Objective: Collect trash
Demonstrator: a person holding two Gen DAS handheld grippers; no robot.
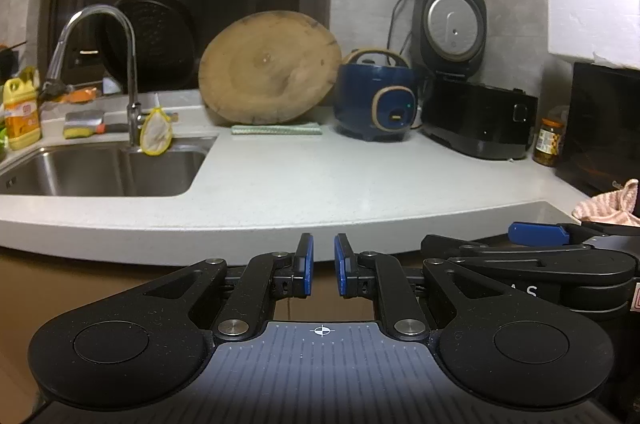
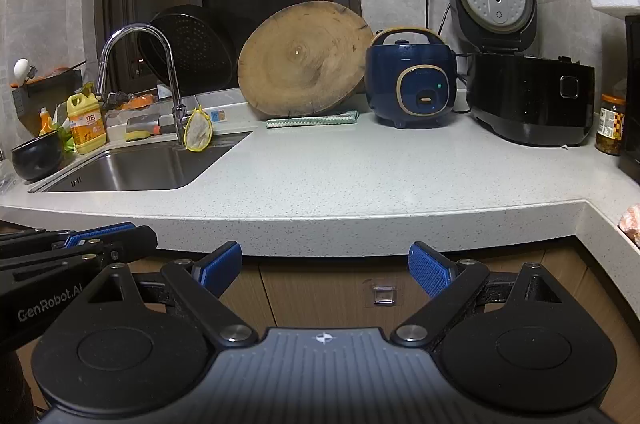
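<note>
Trash unseen on the countertop (image 2: 320, 179); your left gripper (image 1: 324, 264) nearly clenched, empty; right gripper (image 2: 325, 270) spread, ready to grab.

left tool (image 1: 324, 266): jaws nearly closed, empty | right tool (image 2: 325, 270): jaws wide apart, empty

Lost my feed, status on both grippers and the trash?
Left gripper nearly shut, empty. Right gripper open, empty. Both short of the counter edge. No obvious trash in view; nothing in the way.
</note>
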